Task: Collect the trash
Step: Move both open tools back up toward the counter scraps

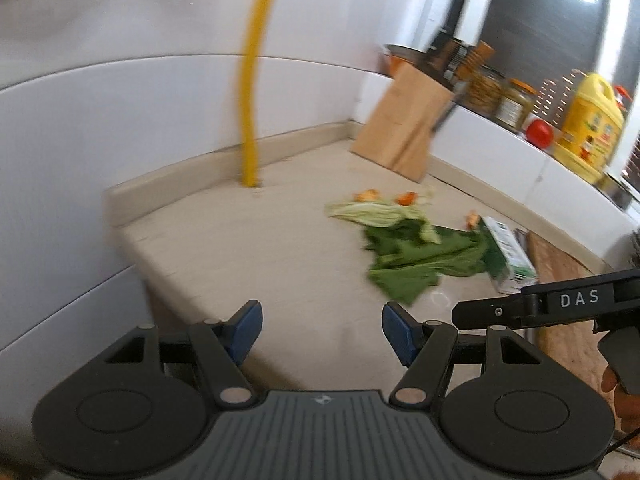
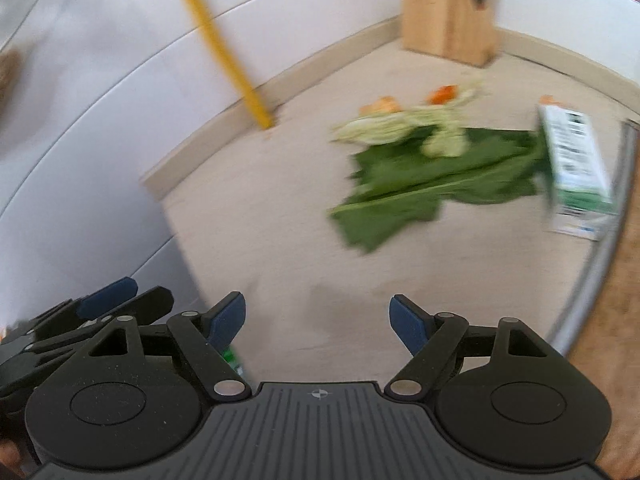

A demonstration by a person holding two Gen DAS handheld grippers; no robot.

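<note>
Trash lies on the beige counter (image 1: 240, 248): dark green leaves (image 1: 416, 256) (image 2: 424, 184), a pale cabbage leaf (image 1: 376, 210) (image 2: 384, 128), orange peel bits (image 1: 406, 198) (image 2: 442, 94) and a green-and-white carton (image 1: 510, 256) (image 2: 576, 168) on its side. My left gripper (image 1: 322, 332) is open and empty, hovering short of the leaves. My right gripper (image 2: 318, 322) is open and empty, also short of the leaves. The left gripper's fingers (image 2: 108, 294) show at the right view's lower left. Both views are blurred.
A wooden knife block (image 1: 408, 124) (image 2: 448, 8) stands at the back by the white wall. A yellow pipe (image 1: 252, 80) (image 2: 224, 52) meets the counter's back edge. Jars (image 1: 486, 88), a red tomato (image 1: 540, 132) and a yellow oil jug (image 1: 592, 124) sit on a ledge. A wooden board (image 1: 560, 272) lies right.
</note>
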